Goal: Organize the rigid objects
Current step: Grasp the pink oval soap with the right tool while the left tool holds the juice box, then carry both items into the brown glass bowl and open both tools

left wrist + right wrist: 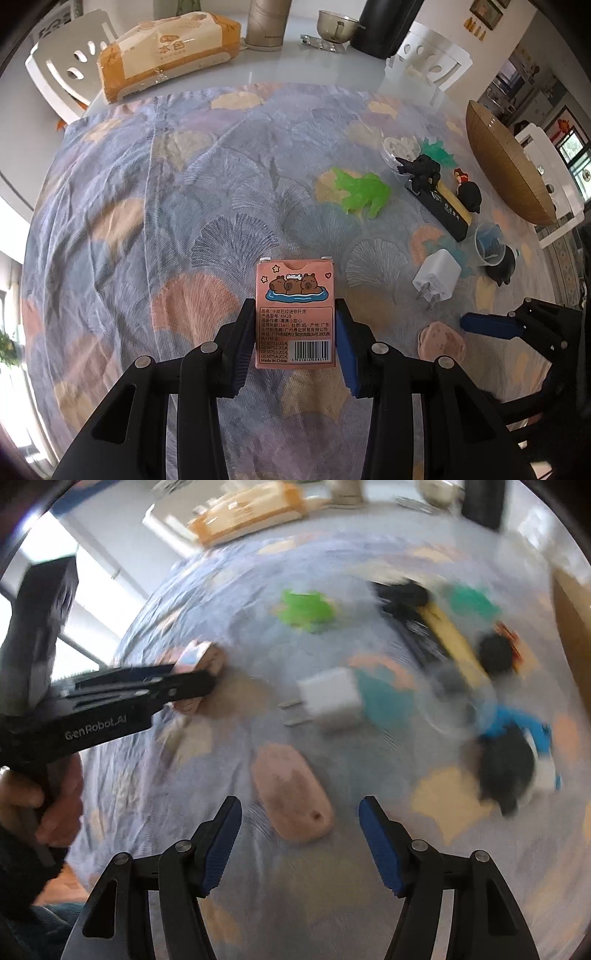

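a home dining area. a round glass-topped table (314, 70) is partly covered by a leaf-patterned cloth (184, 192), with white cut-out chairs (70, 70) pushed in around it. on the bare glass sit a wrapped pack of tissues (166, 55), a metal flask (264, 24) and a glass bowl (338, 24). framed pictures (487, 13) hang on the wall, and windows (576, 147) let in daylight.

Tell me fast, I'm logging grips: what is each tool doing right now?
Left tool: shut on the pink card box.
Right tool: open, holding nothing, poised over the pink stone-like piece.
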### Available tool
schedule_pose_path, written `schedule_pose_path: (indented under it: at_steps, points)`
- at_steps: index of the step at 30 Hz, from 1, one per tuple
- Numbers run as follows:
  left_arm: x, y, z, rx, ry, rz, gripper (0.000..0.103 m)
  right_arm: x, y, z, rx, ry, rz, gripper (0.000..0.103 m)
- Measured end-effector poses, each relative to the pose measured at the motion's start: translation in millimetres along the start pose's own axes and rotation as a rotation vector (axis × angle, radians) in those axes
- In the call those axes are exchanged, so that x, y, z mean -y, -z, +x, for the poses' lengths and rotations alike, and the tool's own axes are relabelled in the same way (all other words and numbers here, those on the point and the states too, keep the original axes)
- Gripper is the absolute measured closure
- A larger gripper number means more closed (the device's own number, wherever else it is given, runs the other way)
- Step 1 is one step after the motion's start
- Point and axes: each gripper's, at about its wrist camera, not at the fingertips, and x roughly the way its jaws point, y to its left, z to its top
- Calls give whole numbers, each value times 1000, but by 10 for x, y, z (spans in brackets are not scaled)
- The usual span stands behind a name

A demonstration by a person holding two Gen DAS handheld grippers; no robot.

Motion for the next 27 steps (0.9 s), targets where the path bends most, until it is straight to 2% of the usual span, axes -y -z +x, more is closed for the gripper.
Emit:
schedule_pose_path:
  at_steps: [1, 2, 3, 6, 9, 11, 17, 19, 20, 23, 27]
  points:
    - [11, 8, -10, 4, -5, -2, 66, -92, -13, 24, 11, 84, -41, 48]
    - [26, 12, -14, 7, -8, -4, 66, -146, -8, 25, 24, 122, -61, 60]
    - [47, 25, -48, 15, -12, -8, 66, -163, -9, 18, 30, 112, -64, 69]
    - [105, 33, -182, 45, -13, -16, 66, -74, -8, -57, 35, 67, -15, 69]
    - [264, -13, -389, 80, -24, -21, 66, 161, -36, -336, 96, -23, 55, 69]
    - [420, -75, -520, 109, -30, -19, 66, 433, -62, -637, 163, -48, 110, 69]
    - [1174, -417, -803, 207, -11, 31, 66, 1136, -217, -1191, 301, -13, 225, 69]
    - [1472, -571, -794, 228, 23, 43, 66, 1472, -175, -1394, 337, 14, 265, 69]
    - [1577, -631, -781, 233, 36, 48, 66, 1497, -165, -1512, 347, 16, 280, 69]
    - [1979, -821, -687, 258, 60, 86, 66, 1929, -85, -1720, 372, 62, 340, 69]
    - [2505, -1069, -429, 257, 108, 133, 66, 2552, 91, -1804, 353, 98, 422, 69]
